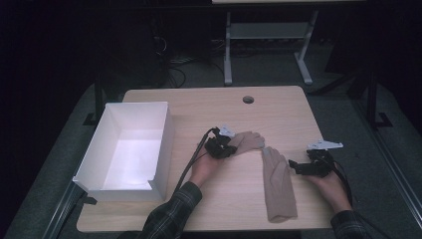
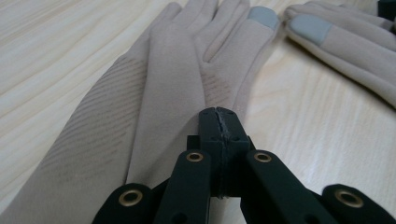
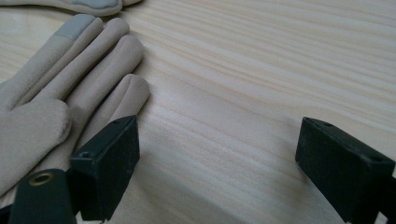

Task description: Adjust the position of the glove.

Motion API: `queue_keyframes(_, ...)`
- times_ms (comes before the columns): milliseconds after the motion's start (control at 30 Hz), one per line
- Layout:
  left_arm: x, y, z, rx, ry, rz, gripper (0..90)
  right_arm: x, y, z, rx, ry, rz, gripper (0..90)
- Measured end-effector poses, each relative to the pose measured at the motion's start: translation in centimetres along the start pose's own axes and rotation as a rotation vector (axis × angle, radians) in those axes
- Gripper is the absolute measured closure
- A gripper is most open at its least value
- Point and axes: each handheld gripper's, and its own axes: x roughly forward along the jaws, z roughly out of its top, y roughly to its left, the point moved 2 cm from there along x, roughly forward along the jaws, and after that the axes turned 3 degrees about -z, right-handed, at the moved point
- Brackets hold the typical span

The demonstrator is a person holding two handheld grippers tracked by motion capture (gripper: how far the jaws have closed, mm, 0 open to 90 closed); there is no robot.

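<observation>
two beige gloves flat on table, fingertips nearly meeting

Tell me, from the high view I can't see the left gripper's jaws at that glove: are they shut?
Observer: Yes. The left gripper is shut, tips down on the left glove; I cannot tell whether fabric is pinched.
Operator: And the right gripper?
Observer: The right gripper is wide open, with bare table between its jaws; one jaw sits beside the outermost finger of the right glove.
Operator: Any markings?
Observer: A grey patch on a fingertip of each glove.
</observation>
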Motion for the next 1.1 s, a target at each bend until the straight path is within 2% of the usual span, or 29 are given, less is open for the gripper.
queue_keyframes(100,-0.2,0.1,0.1,-0.004,-0.005,-0.007,89.5,0.0,0.0,0.0,0.001,0.0,0.0,13.2)
queue_keyframes(200,-1.9,0.6,0.5,-0.009,-0.031,0.009,89.5,0.0,0.0,0.0,0.0,0.0,0.001,13.2)
queue_keyframes(233,-1.9,0.6,0.5,-0.009,-0.031,0.009,89.5,0.0,0.0,0.0,-0.001,0.0,0.001,13.2)
queue_keyframes(267,-2.9,1.2,0.7,-0.012,-0.041,0.029,89.5,0.0,0.0,0.0,-0.001,0.0,0.001,13.1)
queue_keyframes(333,-3.2,1.4,0.7,-0.016,-0.043,0.038,89.5,0.0,0.0,0.0,-0.002,0.001,0.002,13.1)
queue_keyframes(400,-4.0,2.6,0.4,-0.047,-0.055,0.069,89.5,0.0,0.0,0.0,-0.002,0.0,0.002,13.1)
queue_keyframes(433,-4.0,2.6,0.4,-0.047,-0.055,0.069,89.5,0.0,0.0,0.0,-0.002,0.0,0.002,13.1)
queue_keyframes(500,-4.3,3.7,-0.3,-0.074,-0.051,0.105,89.5,0.0,0.0,0.0,-0.001,0.001,0.002,13.1)
queue_keyframes(533,-4.3,3.7,-0.3,-0.074,-0.051,0.105,89.5,0.0,0.0,0.0,-0.002,0.0,0.002,13.1)
queue_keyframes(633,-3.6,4.2,-1.3,-0.087,-0.007,0.157,89.5,0.0,0.0,0.0,-0.002,0.001,0.002,13.1)
queue_keyframes(733,-3.2,4.5,-1.8,-0.104,0.009,0.155,89.5,0.0,0.0,0.0,-0.003,0.001,0.003,13.1)
queue_keyframes(833,-3.2,4.6,-1.9,-0.103,0.008,0.15,89.5,0.0,0.0,0.0,-0.003,0.001,0.003,13.1)
queue_keyframes(900,-3.2,4.5,-1.9,-0.093,0.021,0.152,89.5,0.0,0.0,0.0,-0.002,0.001,0.003,13.1)
queue_keyframes(1100,-3.5,4.0,-2.2,-0.111,0.032,0.135,89.5,0.0,0.0,0.0,-0.004,0.001,0.004,13.1)
